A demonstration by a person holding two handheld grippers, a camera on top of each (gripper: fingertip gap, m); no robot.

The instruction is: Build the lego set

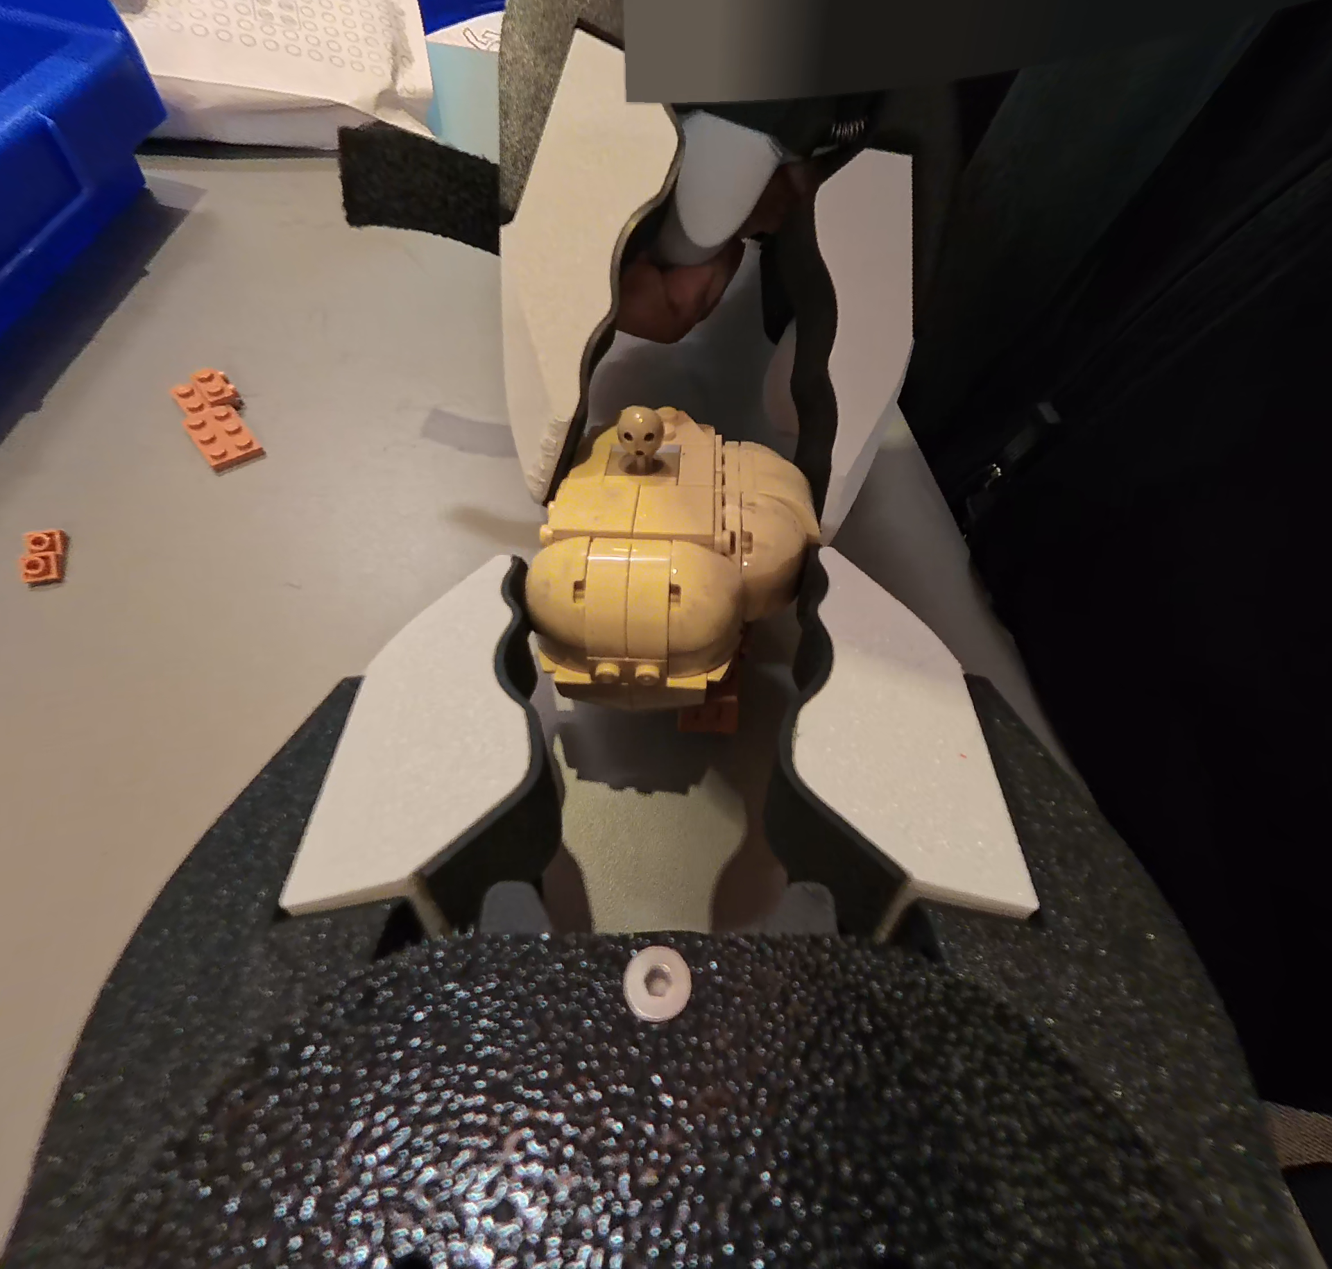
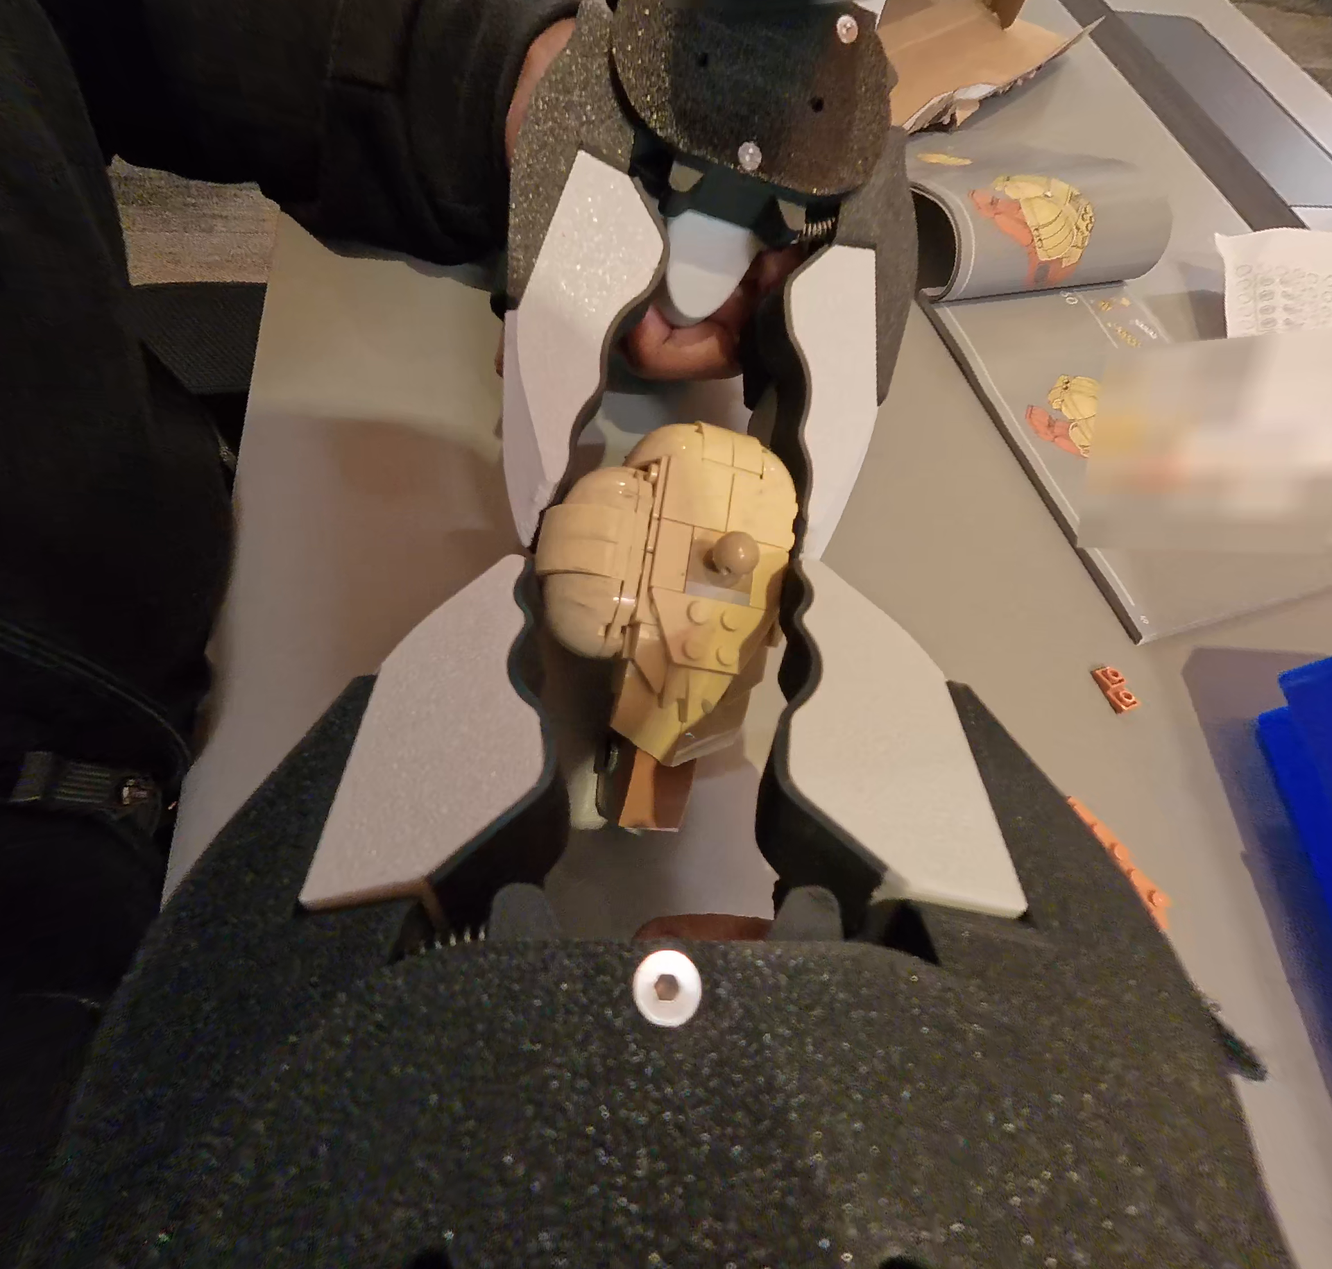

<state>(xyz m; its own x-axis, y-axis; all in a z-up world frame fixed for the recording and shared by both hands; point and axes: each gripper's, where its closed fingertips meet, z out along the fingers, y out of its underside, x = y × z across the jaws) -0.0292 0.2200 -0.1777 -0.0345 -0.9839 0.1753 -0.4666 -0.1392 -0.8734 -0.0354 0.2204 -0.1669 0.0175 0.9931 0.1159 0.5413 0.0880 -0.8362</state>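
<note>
A tan lego model (image 1: 649,585) with rounded sides is held above the grey table (image 1: 288,658) between both grippers. A small round tan knob (image 1: 640,434) sticks up from its top and a brown part (image 1: 710,715) hangs beneath. My left gripper (image 1: 663,560) is shut on the near end. My right gripper (image 1: 681,506) comes from the opposite side and clamps the far end. In the right wrist view the model (image 2: 649,622) sits in my right gripper (image 2: 656,571), with the left gripper (image 2: 674,524) facing it and the brown part (image 2: 652,795) below.
Orange plates (image 1: 216,420) and a small orange piece (image 1: 43,555) lie on the table to the left. A blue bin (image 1: 58,117) and a white paper bag (image 1: 288,30) stand behind. An open instruction booklet (image 2: 1045,283), more orange pieces (image 2: 1116,686) and a cardboard box (image 2: 973,9) lie nearby. Less than 4 cm separates the two grippers' tips. The small orange piece (image 1: 43,555) is about 15 centimeters from both grippers' fingertips. The right camera catches it too, in the right wrist view (image 2: 1113,684).
</note>
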